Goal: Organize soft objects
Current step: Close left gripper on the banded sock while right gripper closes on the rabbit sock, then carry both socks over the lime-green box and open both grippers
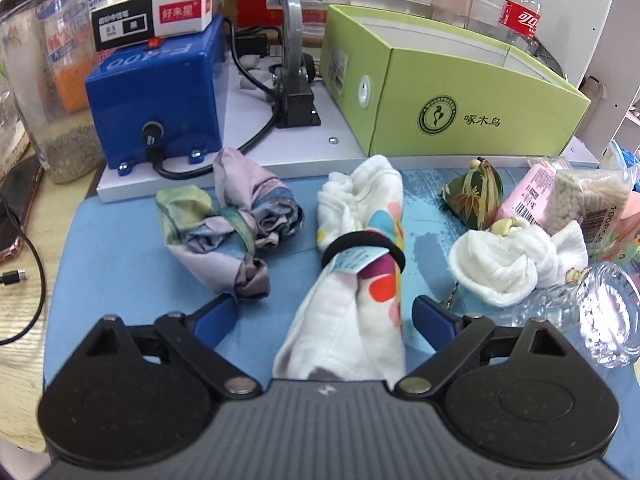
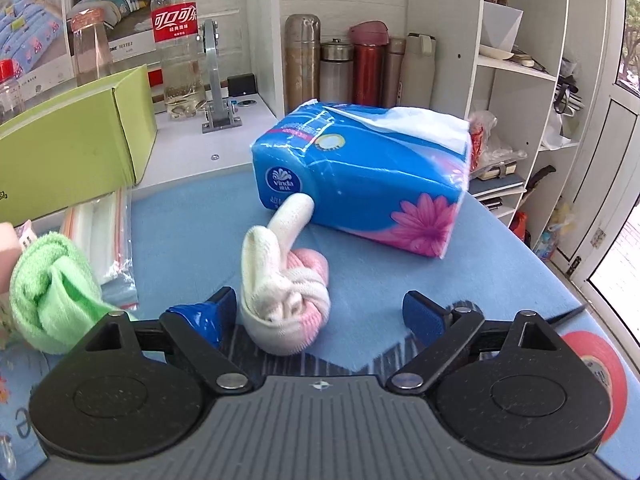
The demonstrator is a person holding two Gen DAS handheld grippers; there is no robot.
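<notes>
Both of my grippers stood spread wide over the blue mat, each framing a soft bundle it had not yet gripped. My left gripper straddled the white flowered cloth roll, bound by a black hair tie, its near end lying between the parted fingers with gaps either side. My right gripper bracketed the knotted pink-and-white sock, which sat just beside the left pad, clear of the right. I judged the step to be the approach before pickup; next called for centring on each bundle, closing gently, then carrying it, probably to the green box. Only the left view showed the crumpled lilac cloth and white knotted cloth; only the right showed the tissue pack and green towel.
</notes>
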